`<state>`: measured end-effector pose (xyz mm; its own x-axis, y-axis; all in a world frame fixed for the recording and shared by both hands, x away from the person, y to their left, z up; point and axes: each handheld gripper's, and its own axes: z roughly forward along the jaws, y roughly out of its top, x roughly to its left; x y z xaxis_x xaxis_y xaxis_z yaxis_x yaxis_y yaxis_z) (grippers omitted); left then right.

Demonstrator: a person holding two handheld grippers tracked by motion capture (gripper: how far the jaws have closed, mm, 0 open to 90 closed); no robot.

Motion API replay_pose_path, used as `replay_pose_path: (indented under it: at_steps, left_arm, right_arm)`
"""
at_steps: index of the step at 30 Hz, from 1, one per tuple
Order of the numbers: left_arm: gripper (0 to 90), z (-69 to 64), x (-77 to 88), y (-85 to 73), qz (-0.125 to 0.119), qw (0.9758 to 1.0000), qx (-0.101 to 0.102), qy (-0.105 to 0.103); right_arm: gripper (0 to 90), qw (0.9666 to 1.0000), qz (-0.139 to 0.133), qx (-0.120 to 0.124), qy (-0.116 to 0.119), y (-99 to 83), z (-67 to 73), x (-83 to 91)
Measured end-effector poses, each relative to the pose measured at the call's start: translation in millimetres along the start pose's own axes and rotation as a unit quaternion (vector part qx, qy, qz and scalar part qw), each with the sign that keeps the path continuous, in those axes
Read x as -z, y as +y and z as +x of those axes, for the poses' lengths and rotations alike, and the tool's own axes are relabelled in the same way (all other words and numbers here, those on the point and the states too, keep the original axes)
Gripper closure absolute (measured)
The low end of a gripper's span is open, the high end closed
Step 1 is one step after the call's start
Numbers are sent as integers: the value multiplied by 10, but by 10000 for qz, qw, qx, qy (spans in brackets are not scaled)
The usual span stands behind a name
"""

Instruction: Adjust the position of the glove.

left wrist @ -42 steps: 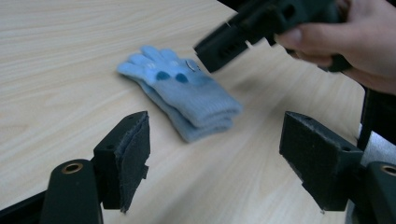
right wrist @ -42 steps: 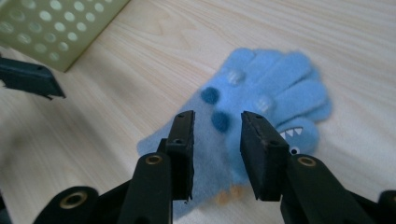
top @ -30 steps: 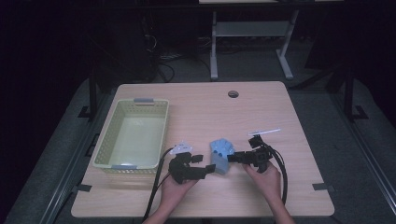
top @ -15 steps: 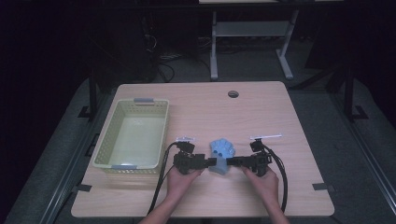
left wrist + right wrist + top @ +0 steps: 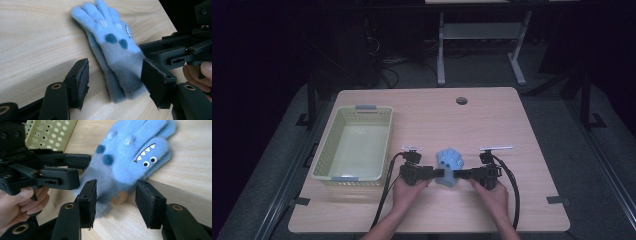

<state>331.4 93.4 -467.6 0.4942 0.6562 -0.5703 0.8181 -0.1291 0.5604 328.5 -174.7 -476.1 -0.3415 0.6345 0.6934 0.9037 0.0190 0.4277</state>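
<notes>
A light blue fleece glove (image 5: 449, 161) with a monster face lies flat on the wooden table (image 5: 492, 120), fingers pointing away from me. My left gripper (image 5: 440, 173) comes at its cuff from the left. In the left gripper view the jaws (image 5: 117, 82) have just been closing, with the grey cuff (image 5: 125, 75) between them; the left pad stands clear of it. My right gripper (image 5: 457, 174) faces it from the right. In the right gripper view its jaws (image 5: 117, 200) straddle the cuff (image 5: 112, 187) without squeezing it. The two grippers' tips nearly meet over the cuff.
A pale yellow plastic basket (image 5: 328, 150) stands empty at the left of the table, close to my left hand (image 5: 407, 192). A round cable hole (image 5: 461, 100) sits near the far edge. Cables trail from both grippers toward me.
My left gripper has moved right, up to the glove's cuff, and its jaws have narrowed around it. The right gripper and the glove have stayed put.
</notes>
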Motion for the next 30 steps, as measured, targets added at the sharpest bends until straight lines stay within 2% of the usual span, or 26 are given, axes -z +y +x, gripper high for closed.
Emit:
replay_pose_path:
  at_steps: [3,7,11,17,20,24,30]
  left_arm:
    - [402,1,-3,-1,13,10000,2,-6]
    - [402,17,-21,-8,15,10000,93,20]
    - [422,22,-22,-22,-5,10000,96,-19]
    - [489,42,-53,-38,-10,9995,233,-215]
    - [524,39,-67,-44,12,9994,231,-247]
    - [558,54,-80,-52,12,9987,364,-348]
    - [597,71,-94,-59,18,9980,457,-425]
  right_arm:
    - [507,9999,-44,-49,107,-24,3,17]
    - [501,9999,14,-79,132,-46,10,-23]
    - [516,9998,1,-99,163,-52,19,-55]
    - [554,9998,-63,-102,145,-63,29,-83]
    - [573,9998,-73,-112,148,-64,31,-98]
    - [590,9998,-89,-131,154,-68,38,-118]
    - [608,9996,-121,-148,187,-72,50,-148]
